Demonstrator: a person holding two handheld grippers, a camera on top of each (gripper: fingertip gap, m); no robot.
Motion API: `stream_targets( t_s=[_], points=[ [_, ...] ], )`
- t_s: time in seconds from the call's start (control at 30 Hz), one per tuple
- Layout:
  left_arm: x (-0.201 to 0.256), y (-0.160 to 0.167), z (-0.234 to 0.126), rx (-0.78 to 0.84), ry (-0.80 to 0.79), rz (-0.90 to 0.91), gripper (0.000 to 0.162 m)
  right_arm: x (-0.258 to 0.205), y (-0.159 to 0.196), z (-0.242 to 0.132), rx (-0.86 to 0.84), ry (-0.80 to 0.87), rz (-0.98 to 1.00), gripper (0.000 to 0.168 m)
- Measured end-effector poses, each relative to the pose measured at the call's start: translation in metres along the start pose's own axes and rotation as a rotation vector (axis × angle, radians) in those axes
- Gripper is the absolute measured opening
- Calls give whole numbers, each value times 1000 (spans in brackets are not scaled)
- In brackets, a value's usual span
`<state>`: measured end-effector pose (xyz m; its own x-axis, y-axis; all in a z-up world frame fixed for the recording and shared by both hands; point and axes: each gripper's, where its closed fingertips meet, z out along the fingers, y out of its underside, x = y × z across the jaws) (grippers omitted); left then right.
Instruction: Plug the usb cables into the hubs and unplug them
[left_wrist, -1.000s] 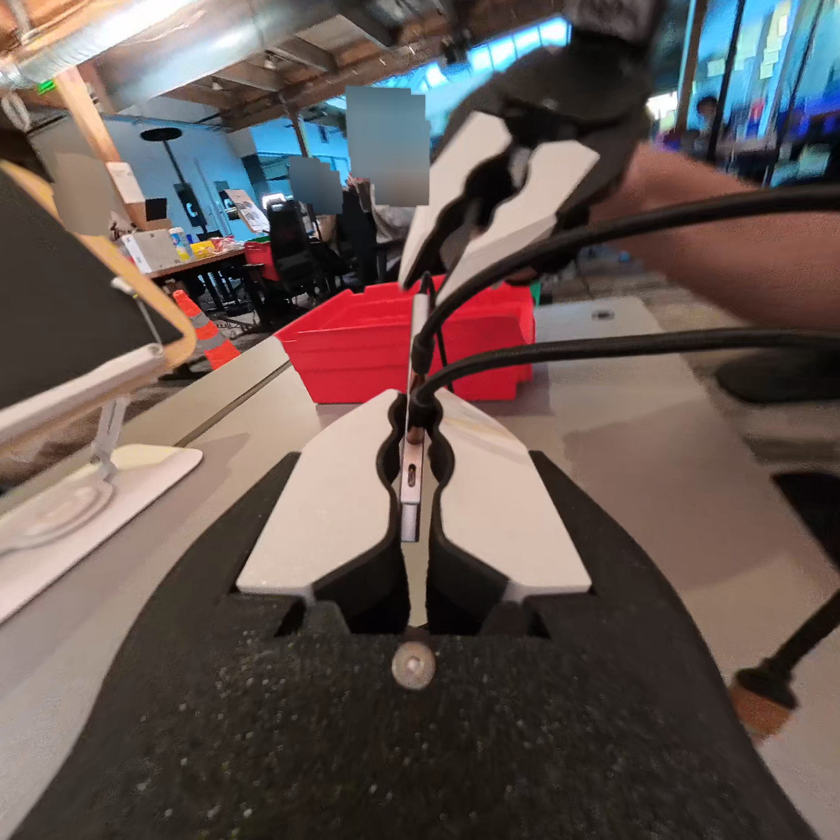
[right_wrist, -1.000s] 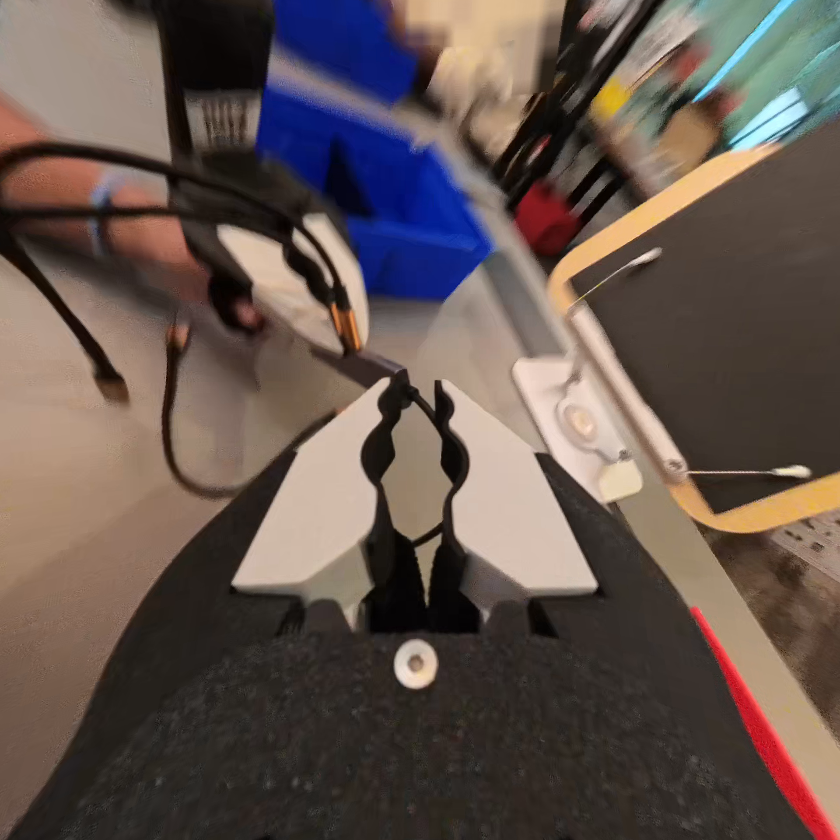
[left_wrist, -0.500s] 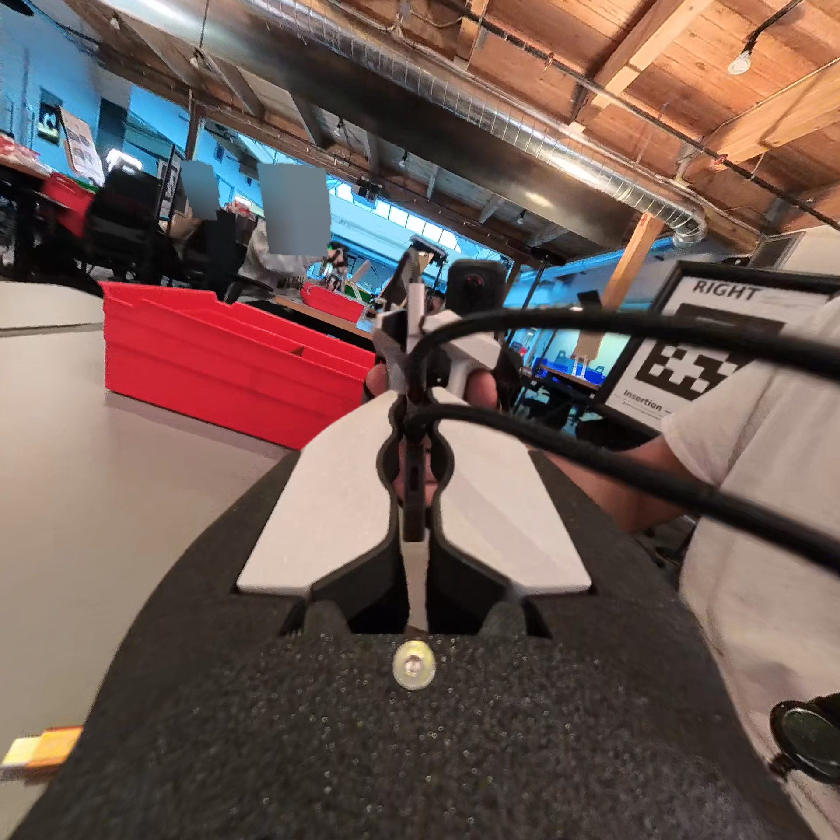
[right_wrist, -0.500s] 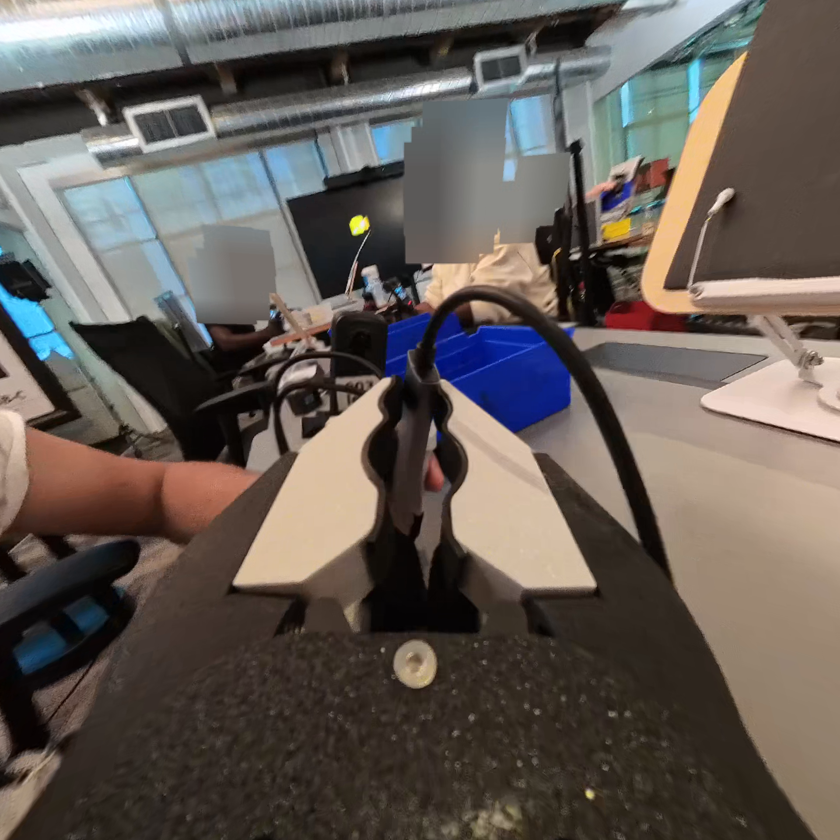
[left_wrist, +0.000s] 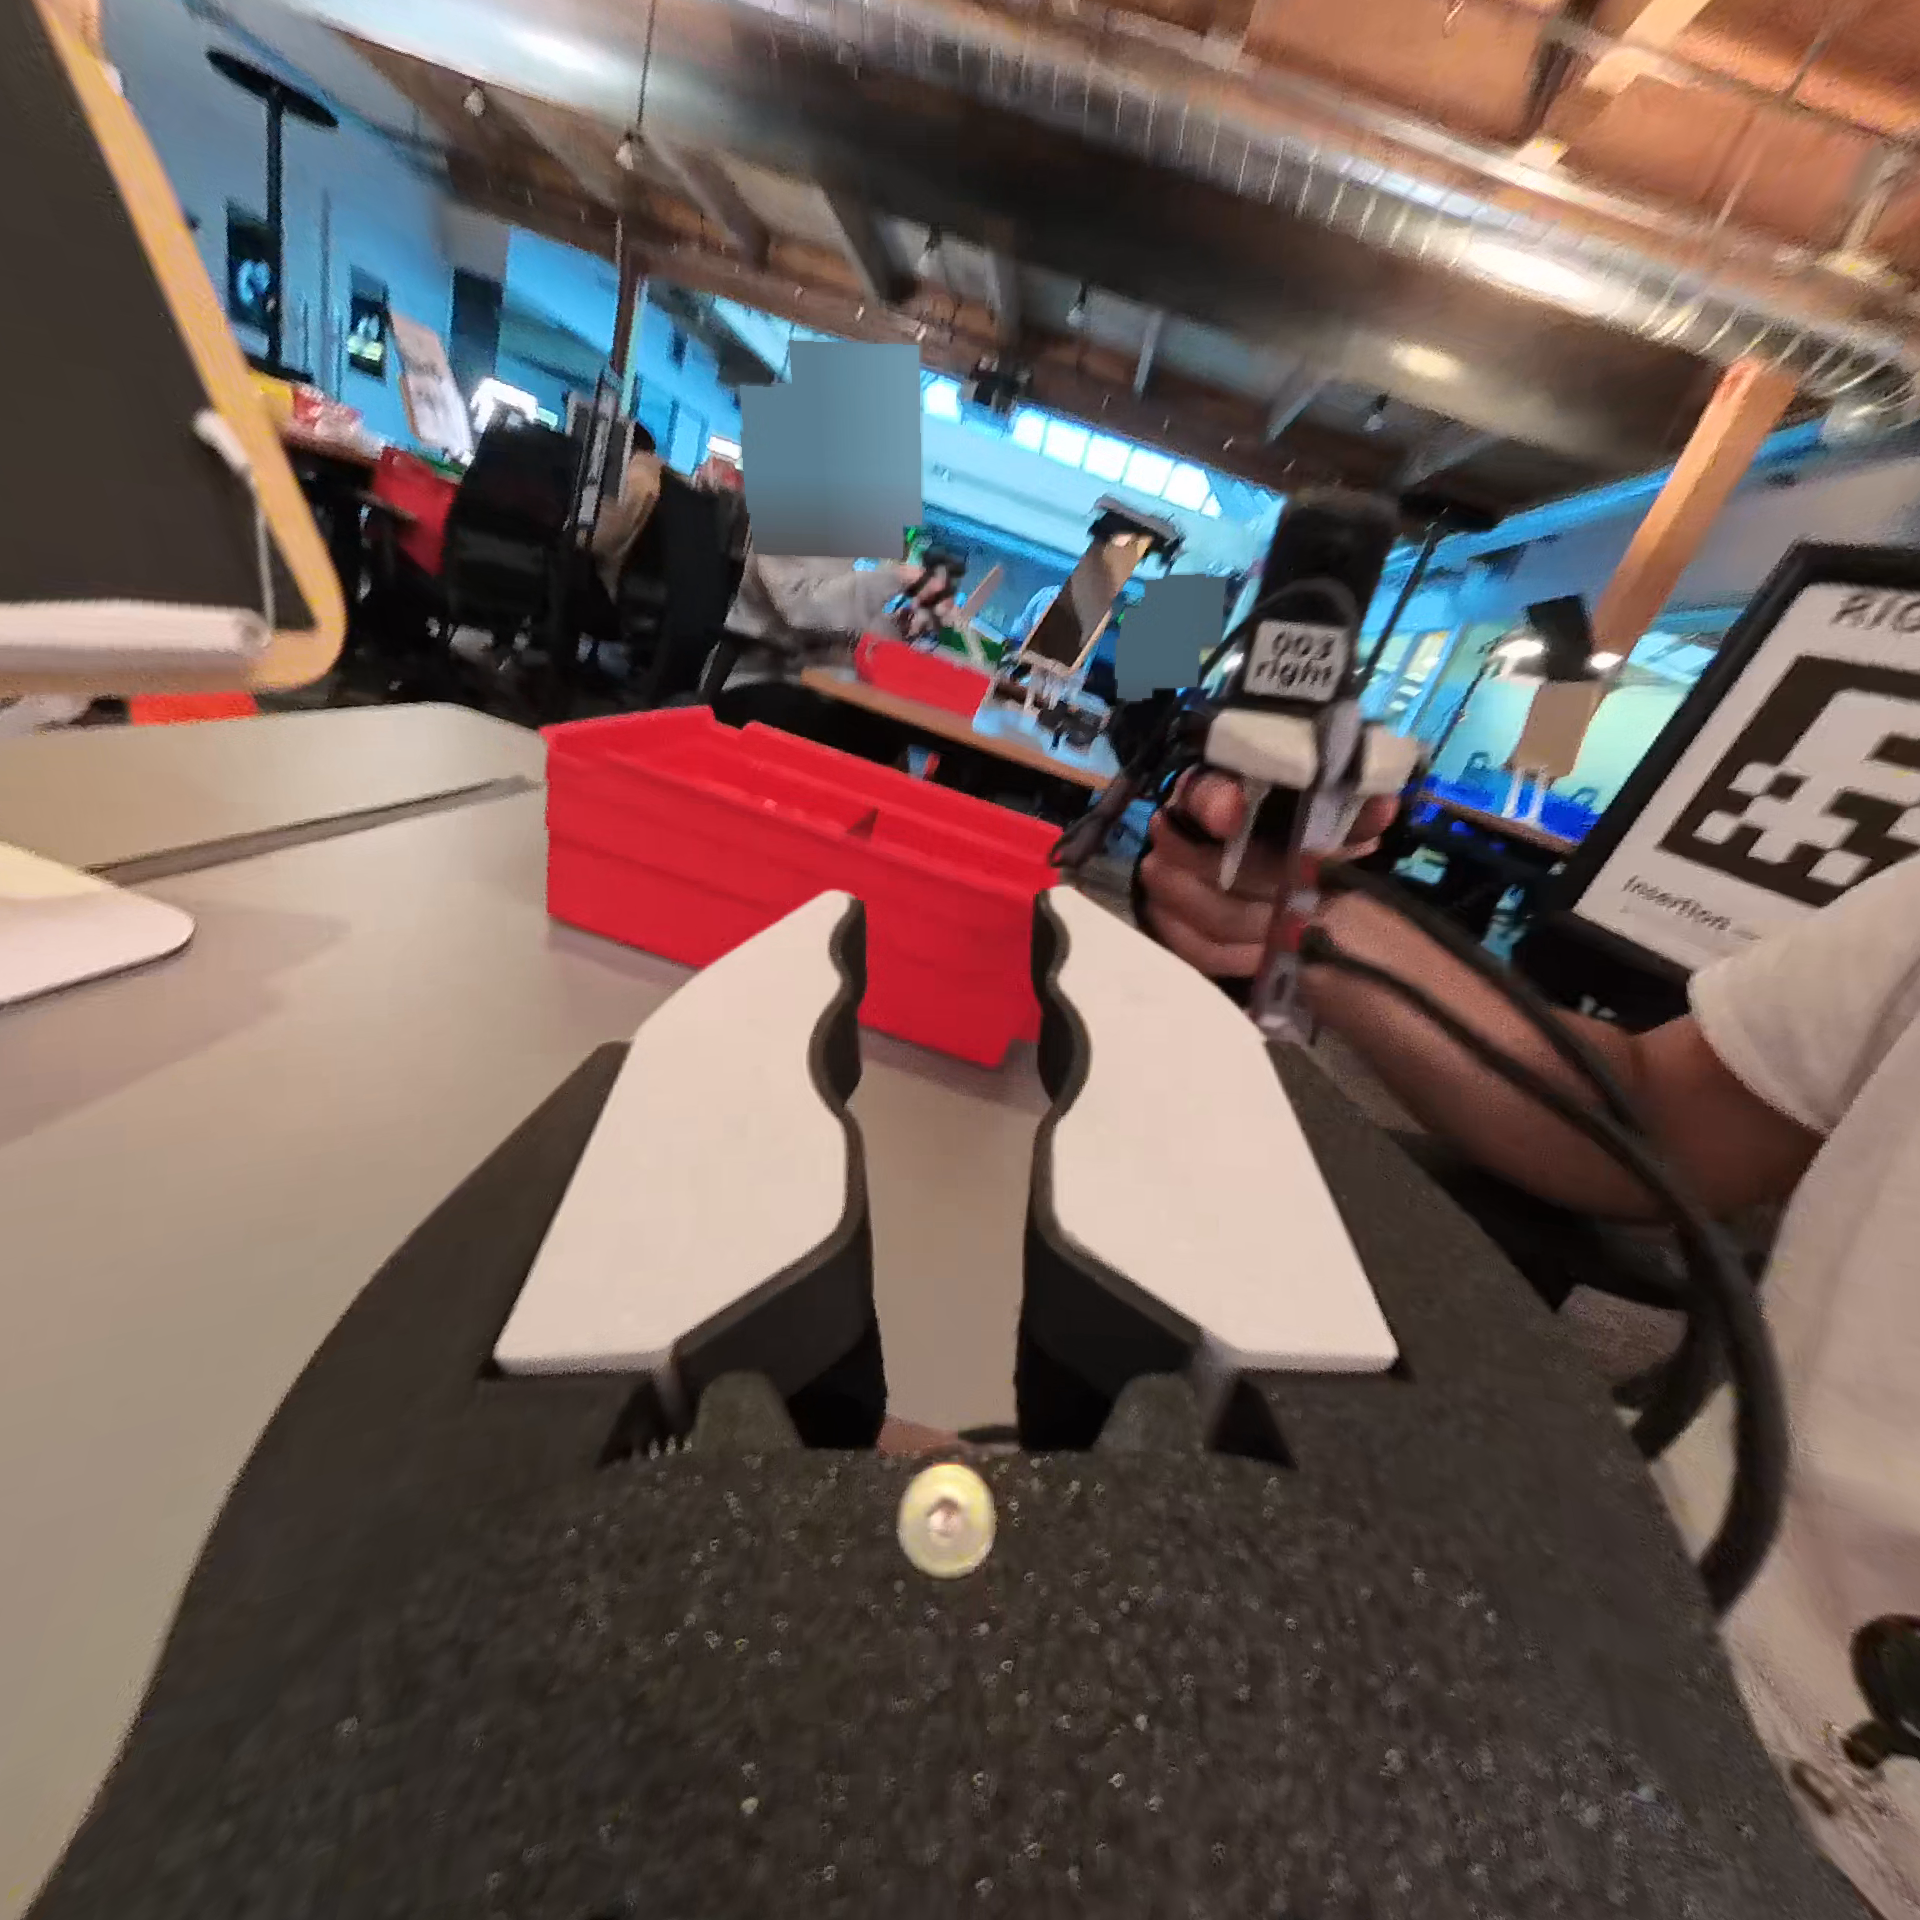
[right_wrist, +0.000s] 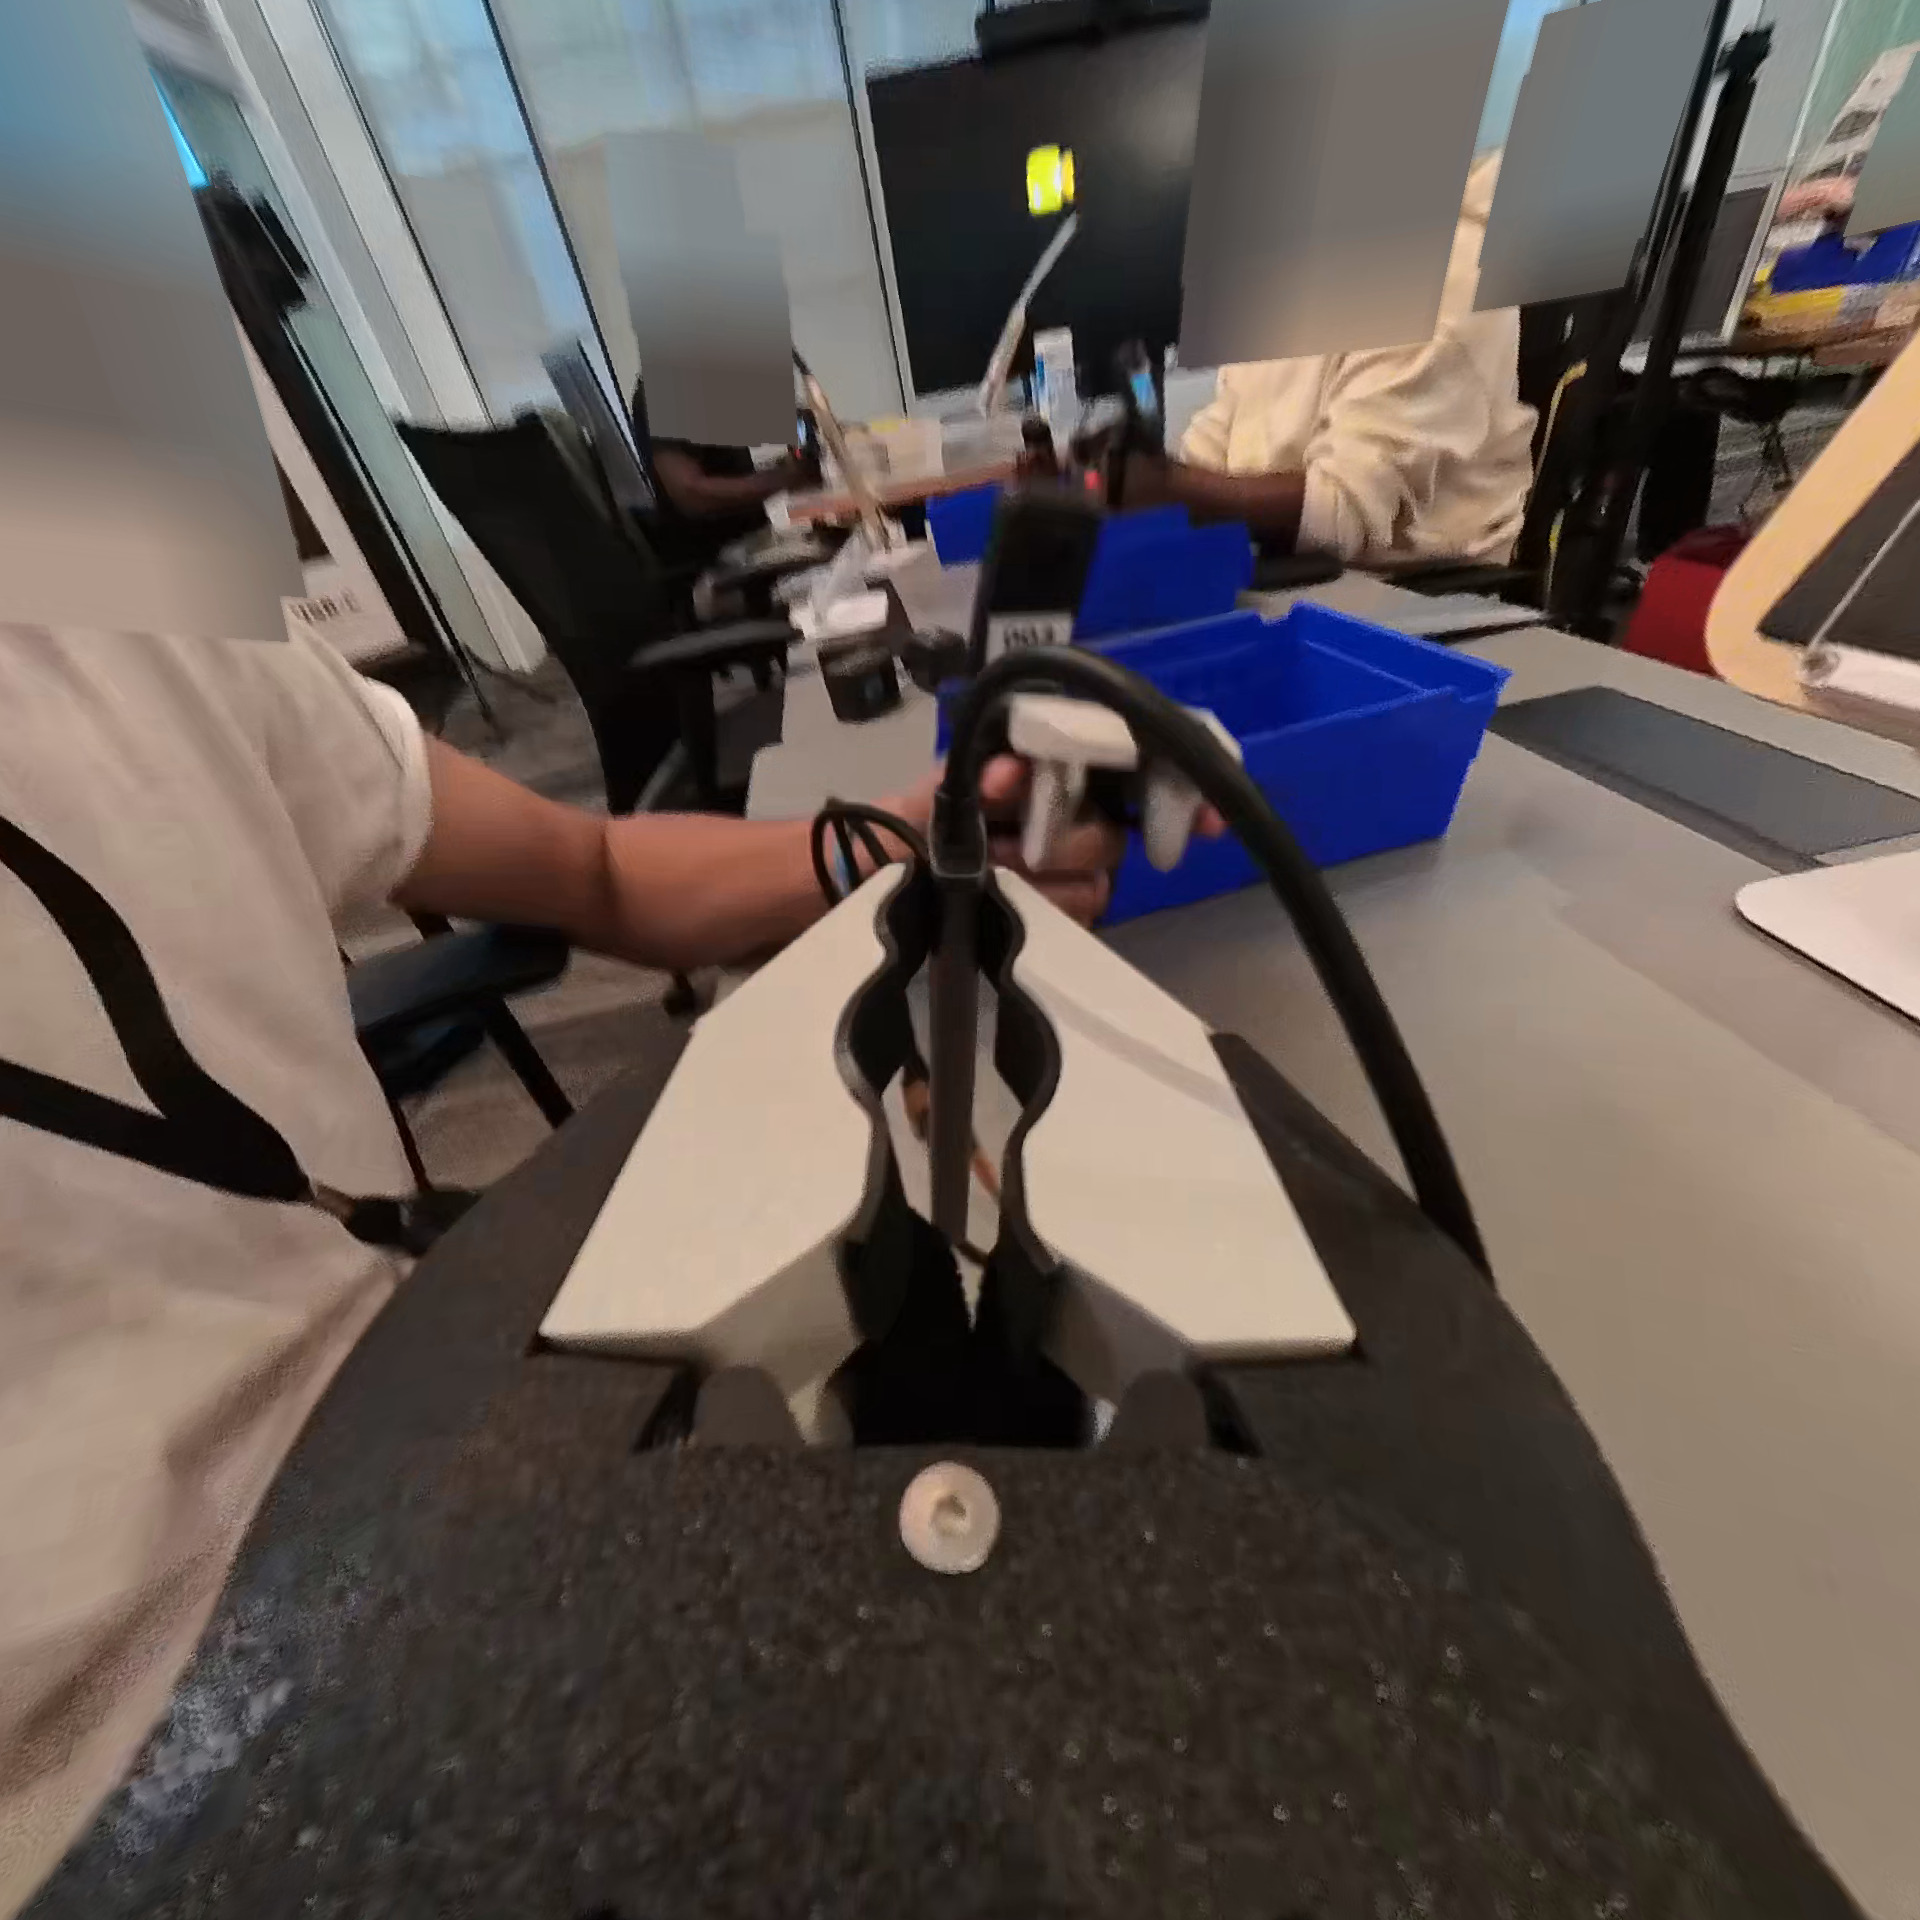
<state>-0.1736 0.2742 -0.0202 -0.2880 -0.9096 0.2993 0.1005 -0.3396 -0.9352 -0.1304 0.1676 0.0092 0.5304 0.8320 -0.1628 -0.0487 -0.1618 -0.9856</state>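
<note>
Left gripper: the left gripper (left_wrist: 945, 914) hovers over the grey table (left_wrist: 312, 1039) with its jaws spread apart and nothing between them; bare tabletop shows through the gap.
Red bin: a red bin (left_wrist: 769, 831) stands on the table at 12 o'clock from the left gripper's tips, near but not touching them.
Tablet stand: at 9 to 10 o'clock in the left wrist view, a dark panel with a tan rim (left_wrist: 135, 343) leans on a white stand whose base (left_wrist: 73, 925) rests on the table.
Right gripper: the right gripper (right_wrist: 951, 883) is clenched on a slim dark adapter (right_wrist: 951, 1049) that stands edge-on between its fingers.
Cable: a thick black cable (right_wrist: 1299, 935) leaves the adapter's top at 12 o'clock, arches over and drops at 3 o'clock past the right finger.
Blue bin: a blue bin (right_wrist: 1330, 727) sits on the table at 1 o'clock from the right gripper, well apart.
Far view: in the left wrist view the right gripper (left_wrist: 1283, 914) shows at 2 o'clock, held in a hand (left_wrist: 1195, 883), cables trailing from it. A framed marker board (left_wrist: 1766, 779) stands behind at 3 o'clock.
</note>
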Motion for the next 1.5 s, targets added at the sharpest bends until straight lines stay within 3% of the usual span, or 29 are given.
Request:
stream_targets(
  t_s=[0.1, 0.23, 0.37, 0.47, 0.6, 0.8, 0.9, 1.03, 1.13, 1.27, 1.43, 1.5],
  points=[
    [33, 4, 8, -91, 104, 104, 27, 12, 22, 9, -95, 62, -45, 7],
    [59, 51, 25, -394, 166, 247, 27, 4, 39, 29, -150, -2, -48, 7],
    [67, 69, 21, -495, 209, 289, 19, 1, 55, 46, -244, 6, -125, 7],
    [65, 65, 16, -479, 202, 297, 20, 4, 60, 51, -266, 12, -119, 7],
    [52, 12, 4, -337, 96, 314, 19, 14, 64, 51, -258, 55, -107, 7],
    [58, 73, 11, -636, 133, 495, 26, 2, 65, 60, -227, 0, -102, 7],
    [66, 84, 13, -628, 188, 464, 13, 2, 69, 62, -207, -8, -70, 7],
    [67, 101, 12, -643, 197, 440, 24, 8, 69, 63, -177, 9, -40, 7],
    [61, 103, 15, -633, 169, 422, 7, 7, 66, 61, -150, -3, -27, 7],
    [62, 98, 19, -576, 174, 402, 7, 8, 61, 57, -128, -3, -10, 7],
    [59, 102, 19, -593, 156, 400, 6, 11, 87, 51, -253, 81, -135, 18],
    [60, 104, 19, -600, 165, 387, 6, 8, 91, 51, -259, 85, -173, 12]
  ],
)
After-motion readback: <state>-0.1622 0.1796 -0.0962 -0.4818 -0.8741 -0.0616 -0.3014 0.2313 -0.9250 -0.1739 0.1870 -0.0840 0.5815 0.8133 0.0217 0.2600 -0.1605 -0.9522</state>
